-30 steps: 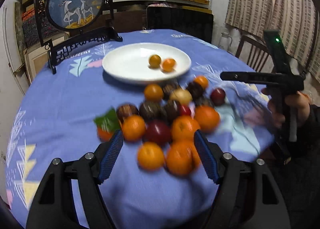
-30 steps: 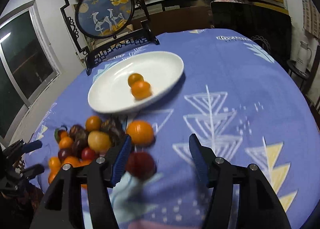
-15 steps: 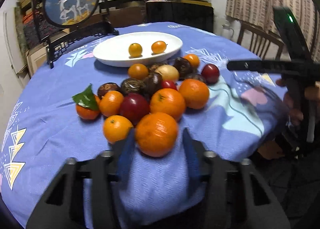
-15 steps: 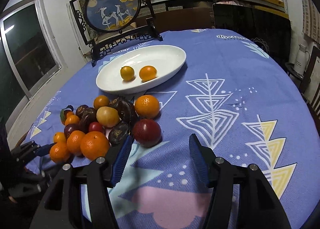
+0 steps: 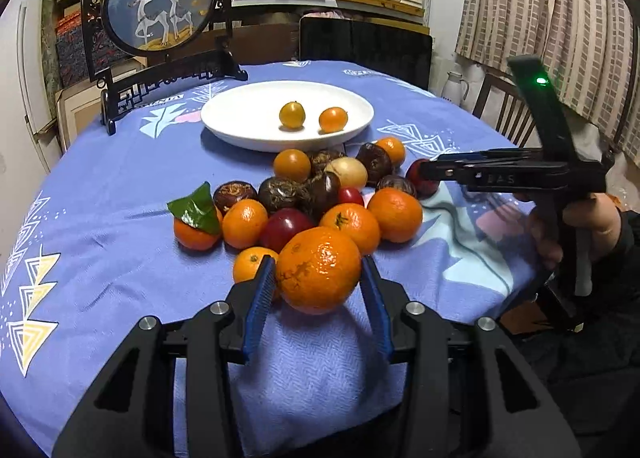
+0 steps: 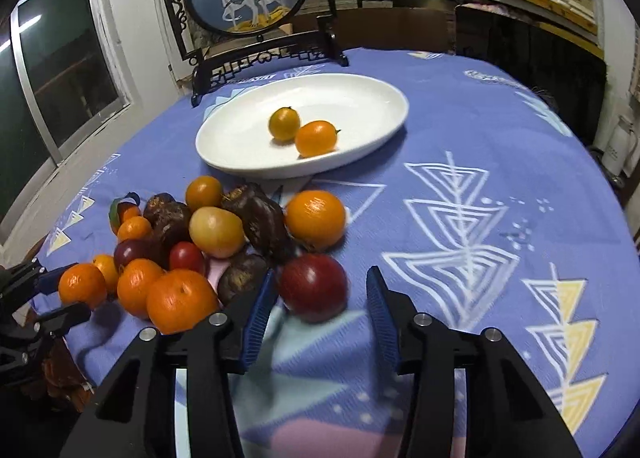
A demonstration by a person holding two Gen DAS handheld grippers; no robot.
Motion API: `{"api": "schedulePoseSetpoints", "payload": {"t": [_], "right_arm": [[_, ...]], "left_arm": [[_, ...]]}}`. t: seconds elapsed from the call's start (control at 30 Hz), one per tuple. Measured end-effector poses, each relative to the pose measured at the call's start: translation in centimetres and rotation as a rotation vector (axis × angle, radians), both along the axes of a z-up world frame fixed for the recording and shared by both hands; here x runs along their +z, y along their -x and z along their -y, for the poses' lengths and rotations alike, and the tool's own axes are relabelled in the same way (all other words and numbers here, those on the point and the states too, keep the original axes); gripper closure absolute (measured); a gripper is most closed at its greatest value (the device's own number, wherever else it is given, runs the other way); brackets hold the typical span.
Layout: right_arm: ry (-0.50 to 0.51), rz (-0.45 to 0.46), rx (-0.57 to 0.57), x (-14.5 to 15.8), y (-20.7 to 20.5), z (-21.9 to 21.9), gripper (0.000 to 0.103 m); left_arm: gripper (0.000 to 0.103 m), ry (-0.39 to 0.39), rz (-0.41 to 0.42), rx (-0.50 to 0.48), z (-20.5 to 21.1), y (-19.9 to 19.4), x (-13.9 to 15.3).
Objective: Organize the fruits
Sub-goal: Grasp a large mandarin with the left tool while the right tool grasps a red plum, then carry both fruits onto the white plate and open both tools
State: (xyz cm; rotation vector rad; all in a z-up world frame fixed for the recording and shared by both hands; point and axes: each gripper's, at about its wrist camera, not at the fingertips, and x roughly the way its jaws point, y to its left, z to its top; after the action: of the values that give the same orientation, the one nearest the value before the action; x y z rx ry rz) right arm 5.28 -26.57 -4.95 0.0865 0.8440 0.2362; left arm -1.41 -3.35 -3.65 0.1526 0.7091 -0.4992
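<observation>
Mandarin point(image 5: 318, 270), glossy, dimpled and brown-flecked, sits clamped between the left gripper point(image 5: 319, 294) pads nearest the camera from the white plate point(image 5: 240, 125), while the right gripper point(image 6: 320, 312) is closing around a blurred dark-red plum point(image 6: 313, 286).

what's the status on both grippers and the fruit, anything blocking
Left gripper shut on big orange. Right gripper closing around dark red fruit, pads not yet pressing. White plate holds two small fruits; path clear, pile close alongside.
</observation>
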Motion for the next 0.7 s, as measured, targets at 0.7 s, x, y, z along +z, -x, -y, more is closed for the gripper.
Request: {"api": "schedulePoseSetpoints", "payload": {"t": [0.7], "right_arm": [[-0.162,0.063,-0.018,2.0,1.3,2.6,0.066]], "left_arm": [[0.061,0.062,0.022,0.041,-1.1,-1.1,1.3]]}}
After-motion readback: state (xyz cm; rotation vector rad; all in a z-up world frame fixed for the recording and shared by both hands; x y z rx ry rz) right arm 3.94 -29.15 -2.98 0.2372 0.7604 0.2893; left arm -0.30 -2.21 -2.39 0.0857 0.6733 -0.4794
